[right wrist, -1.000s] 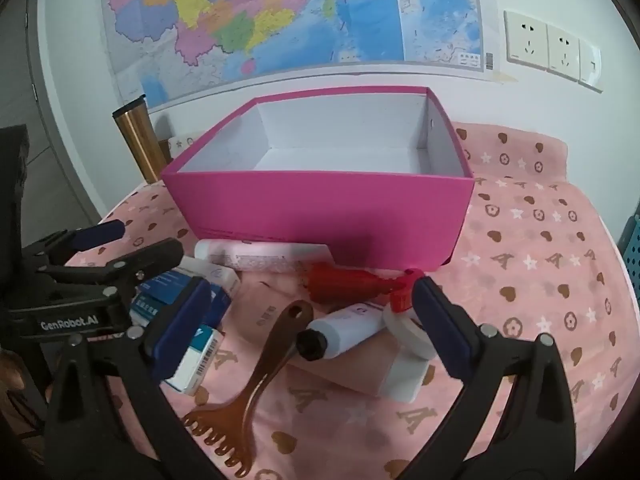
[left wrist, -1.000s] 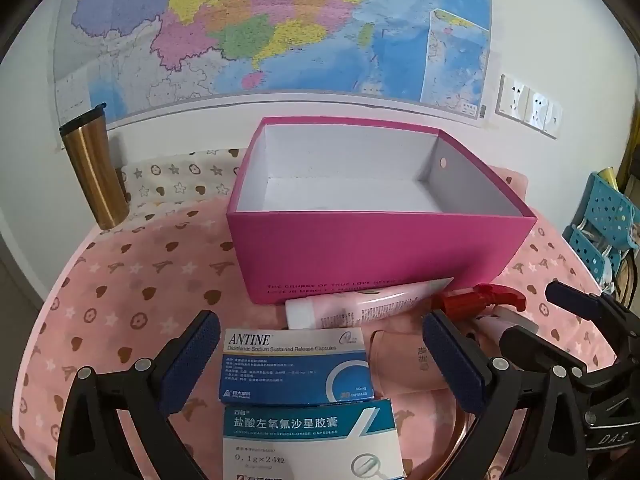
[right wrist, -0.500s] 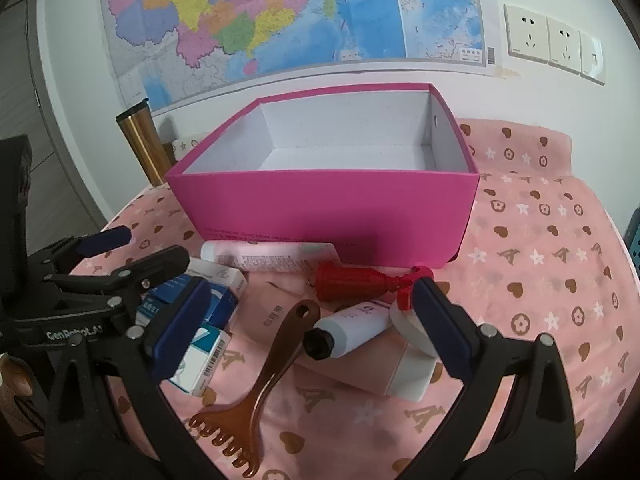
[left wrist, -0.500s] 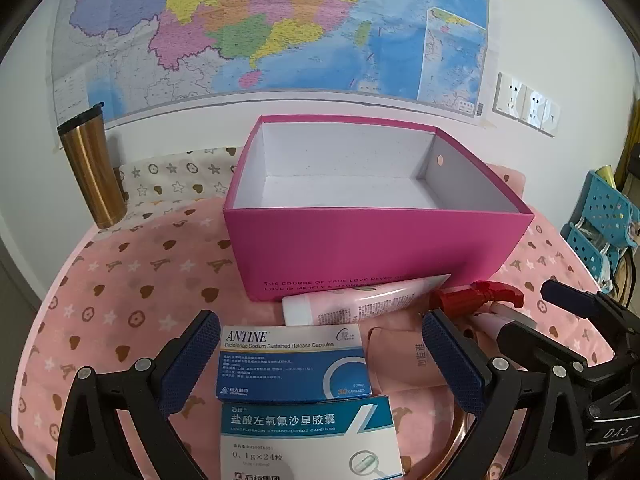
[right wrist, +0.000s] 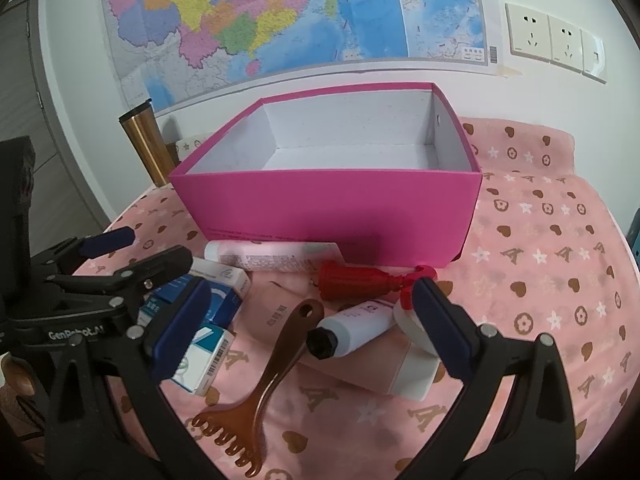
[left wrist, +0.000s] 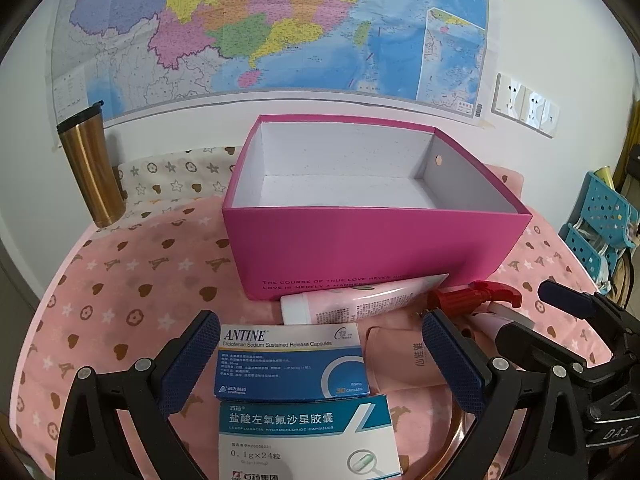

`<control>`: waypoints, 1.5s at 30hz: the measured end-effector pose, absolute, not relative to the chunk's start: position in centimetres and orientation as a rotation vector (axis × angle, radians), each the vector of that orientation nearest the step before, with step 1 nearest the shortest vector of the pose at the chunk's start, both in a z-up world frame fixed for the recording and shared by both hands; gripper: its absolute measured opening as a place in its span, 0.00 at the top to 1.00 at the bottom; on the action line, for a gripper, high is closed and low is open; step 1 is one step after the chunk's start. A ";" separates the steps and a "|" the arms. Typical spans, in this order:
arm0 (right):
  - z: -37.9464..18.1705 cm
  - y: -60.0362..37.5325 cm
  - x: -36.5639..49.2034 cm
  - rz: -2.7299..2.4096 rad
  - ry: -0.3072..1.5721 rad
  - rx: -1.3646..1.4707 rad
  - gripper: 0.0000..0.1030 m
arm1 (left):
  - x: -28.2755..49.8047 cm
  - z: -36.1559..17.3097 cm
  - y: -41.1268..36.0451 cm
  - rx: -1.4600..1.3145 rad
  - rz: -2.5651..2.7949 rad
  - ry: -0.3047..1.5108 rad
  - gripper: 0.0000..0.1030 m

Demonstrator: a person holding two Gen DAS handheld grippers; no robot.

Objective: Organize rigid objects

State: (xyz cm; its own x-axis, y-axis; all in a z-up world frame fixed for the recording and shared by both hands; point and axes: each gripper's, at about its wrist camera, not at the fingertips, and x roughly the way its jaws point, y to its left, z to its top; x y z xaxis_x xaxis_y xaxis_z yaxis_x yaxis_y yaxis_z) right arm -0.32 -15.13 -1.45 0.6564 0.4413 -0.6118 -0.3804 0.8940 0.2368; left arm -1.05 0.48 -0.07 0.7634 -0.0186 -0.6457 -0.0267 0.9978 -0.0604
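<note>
Pink patterned cloth [left wrist: 120, 280] covers the table below a wall map [left wrist: 260, 24]. Between the wide-open fingers of the left gripper [left wrist: 320, 354], which holds nothing, lies the blue box [left wrist: 290, 360] reading "ANTINE Diclofenac Sodium Sustained Release Capsules", long axis crosswise. Beyond the fingertips stands the empty pink box [left wrist: 360, 248]. The right gripper [right wrist: 310, 330], equally spread and empty, frames a brown comb [right wrist: 272, 376], handle pointing away toward the box.
</note>
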 end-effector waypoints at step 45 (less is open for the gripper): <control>-4.4 -7.9 -2.4 0.834 0.888 0.019 0.50 | -4.2 -3.9 6.4 -0.118 -0.086 0.829 0.22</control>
